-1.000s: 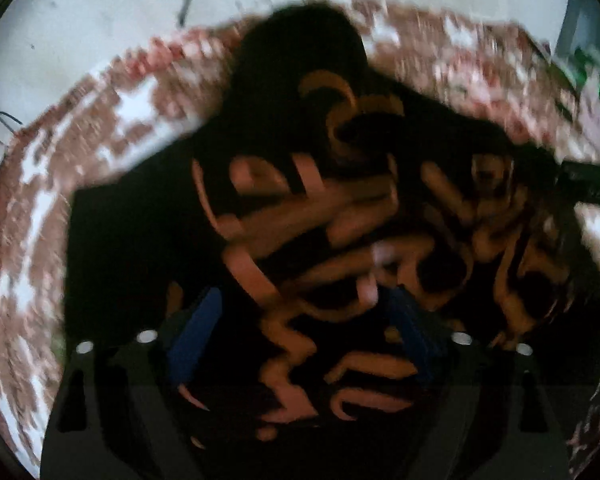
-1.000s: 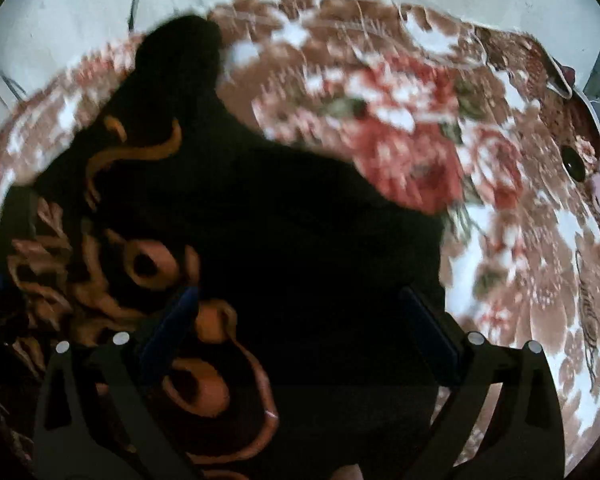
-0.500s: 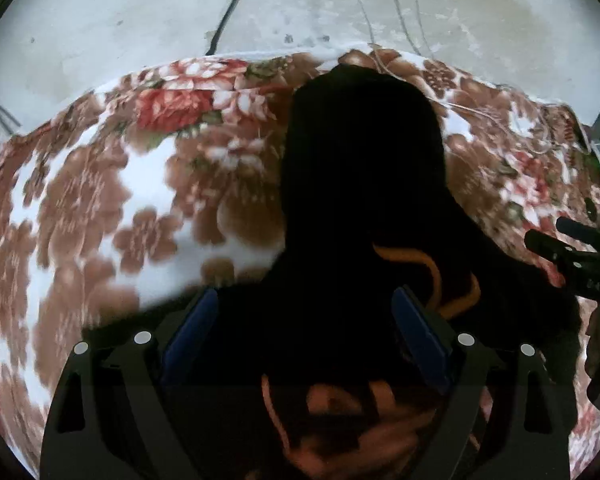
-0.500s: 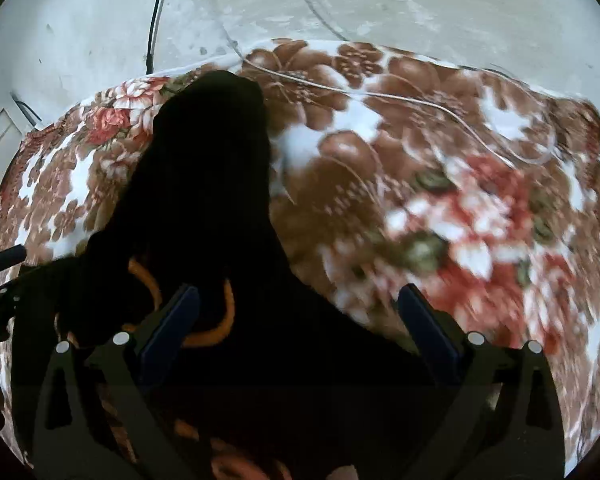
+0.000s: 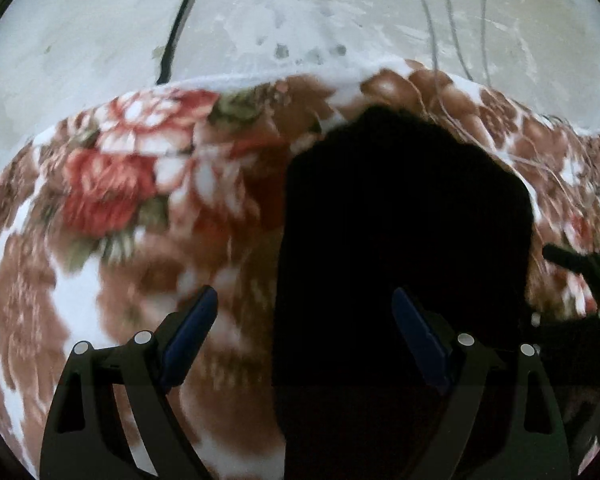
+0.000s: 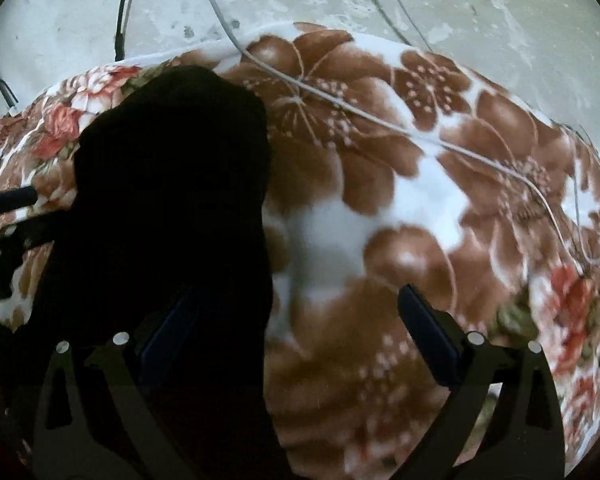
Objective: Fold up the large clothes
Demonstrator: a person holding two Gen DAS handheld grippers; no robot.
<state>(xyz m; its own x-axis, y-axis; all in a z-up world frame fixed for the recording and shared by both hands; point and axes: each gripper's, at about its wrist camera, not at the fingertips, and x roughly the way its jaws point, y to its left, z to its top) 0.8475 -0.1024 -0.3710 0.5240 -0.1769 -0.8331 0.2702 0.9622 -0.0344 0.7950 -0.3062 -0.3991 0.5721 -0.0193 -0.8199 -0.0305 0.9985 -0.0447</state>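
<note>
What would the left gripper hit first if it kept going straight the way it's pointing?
Most likely the black garment, whose left edge lies just ahead between the open fingers of the left gripper; the floral blanket lies under it. Depth is hard to judge here.

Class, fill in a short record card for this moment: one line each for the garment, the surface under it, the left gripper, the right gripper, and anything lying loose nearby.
garment: black garment, spread on the blanket, no print visible here
surface: floral blanket, brown and red flowers on white
left gripper: open, garment edge between its fingers, pads apart
right gripper: open, over the garment's edge
loose item: thin white cable across the blanket
beyond: pale floor
</note>
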